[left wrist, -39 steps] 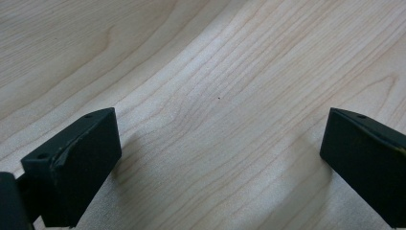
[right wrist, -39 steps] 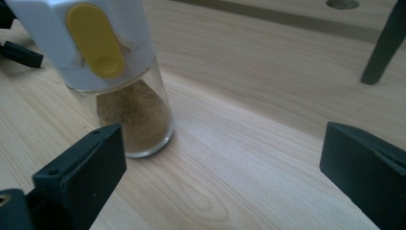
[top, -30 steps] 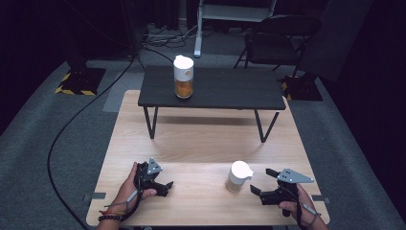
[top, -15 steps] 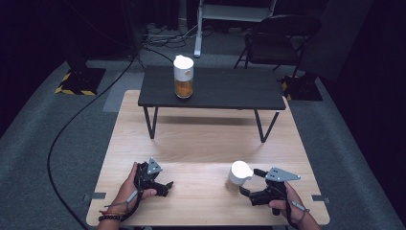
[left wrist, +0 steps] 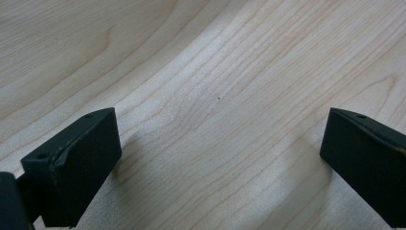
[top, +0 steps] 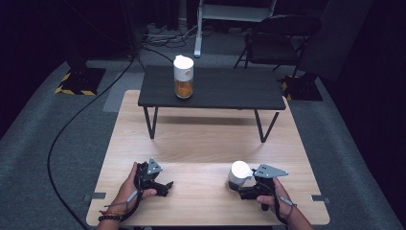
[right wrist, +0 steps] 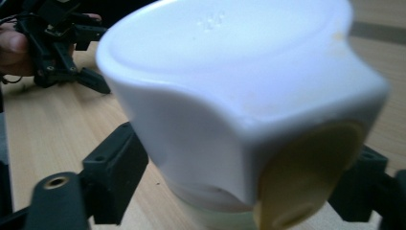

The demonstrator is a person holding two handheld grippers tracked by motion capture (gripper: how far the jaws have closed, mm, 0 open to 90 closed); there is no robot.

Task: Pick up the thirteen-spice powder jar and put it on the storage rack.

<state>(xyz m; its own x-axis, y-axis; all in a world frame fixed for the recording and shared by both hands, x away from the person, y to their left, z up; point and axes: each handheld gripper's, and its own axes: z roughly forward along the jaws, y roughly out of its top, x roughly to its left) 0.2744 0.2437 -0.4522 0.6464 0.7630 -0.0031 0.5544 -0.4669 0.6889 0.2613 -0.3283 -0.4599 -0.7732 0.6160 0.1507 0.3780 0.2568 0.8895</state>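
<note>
A small white lidded container (top: 238,173) stands on the wooden table (top: 206,139) at the front right. My right gripper (top: 242,190) reaches in from the right; its jaws have just been closing and now press on both sides of the container (right wrist: 230,110), whose spout shows a yellowish opening. At the front left my left gripper (top: 165,186) rests on the table in a hand, its jaws wide open (left wrist: 220,158) over bare wood. The left gripper (right wrist: 62,48) also appears far off in the right gripper view.
A low black table (top: 230,93) stands on the far half of the wooden top, carrying a white-lidded jar (top: 183,76) of amber liquid. A folding chair (top: 277,33) and cables lie on the floor beyond. A black cable (top: 62,143) curves along the left.
My right gripper moved left to the white container and its jaws closed around it. The left gripper stayed where it was.
</note>
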